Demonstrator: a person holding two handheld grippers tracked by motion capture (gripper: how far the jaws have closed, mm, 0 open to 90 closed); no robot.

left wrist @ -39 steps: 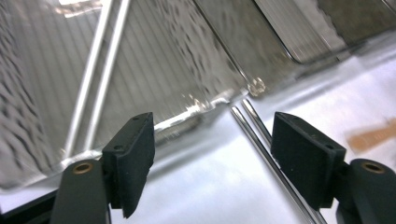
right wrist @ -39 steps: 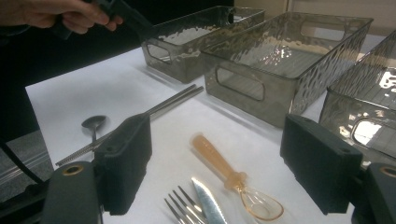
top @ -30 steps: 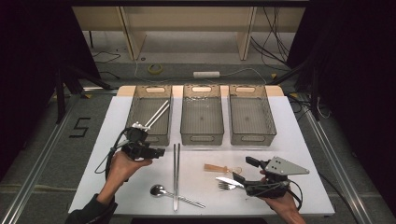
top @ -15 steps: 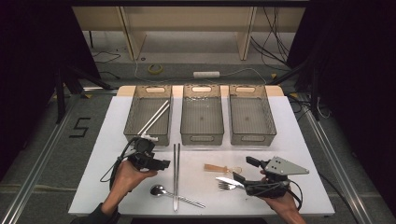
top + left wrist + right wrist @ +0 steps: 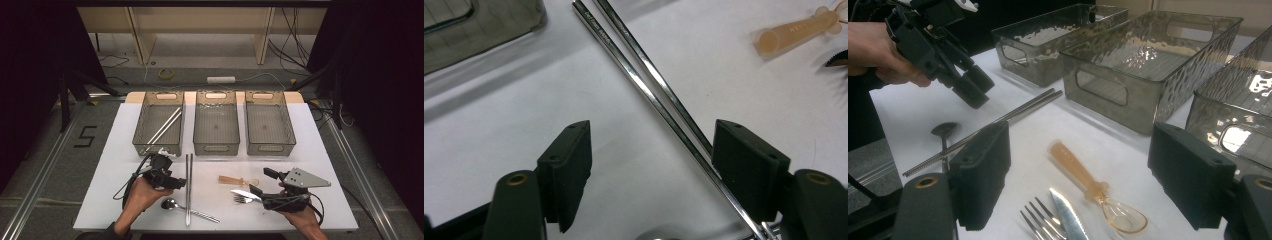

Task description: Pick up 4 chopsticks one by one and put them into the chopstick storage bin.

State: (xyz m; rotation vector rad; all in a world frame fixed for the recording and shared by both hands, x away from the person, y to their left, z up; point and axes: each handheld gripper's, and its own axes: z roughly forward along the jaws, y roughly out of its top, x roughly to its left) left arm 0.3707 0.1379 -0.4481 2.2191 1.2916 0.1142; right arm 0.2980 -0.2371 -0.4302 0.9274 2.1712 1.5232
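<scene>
High view: white table [image 5: 125,200] carrying three clear grey bins in a row along its far side. Left bin [image 5: 159,123] contains one pair of metal chopsticks [image 5: 163,126] lying aslant; middle bin [image 5: 215,122] and right bin [image 5: 266,122] hold no visible item.

Loose on the table: a second pair of metal chopsticks [image 5: 188,187] lying side by side, running from near edge toward the bins; metal spoon [image 5: 172,204] at their near end, its handle crossing under or over them (cannot tell which); amber plastic spoon [image 5: 237,180]; fork [image 5: 242,199] and serrated knife [image 5: 244,194] close together.

Left gripper [image 5: 175,183]: held low, just beside the loose chopsticks on their left. Left gripper view: jaws wide apart, having just been closing a little; the chopsticks [image 5: 659,100] run diagonally between them, passing close against the right-hand pad; no pad presses on them.

Right gripper [image 5: 252,192]: near the fork and knife. Right gripper view: jaws wide apart, nothing held; amber spoon [image 5: 1093,187], fork [image 5: 1040,222] and knife [image 5: 1068,215] lie on the table between them.
</scene>
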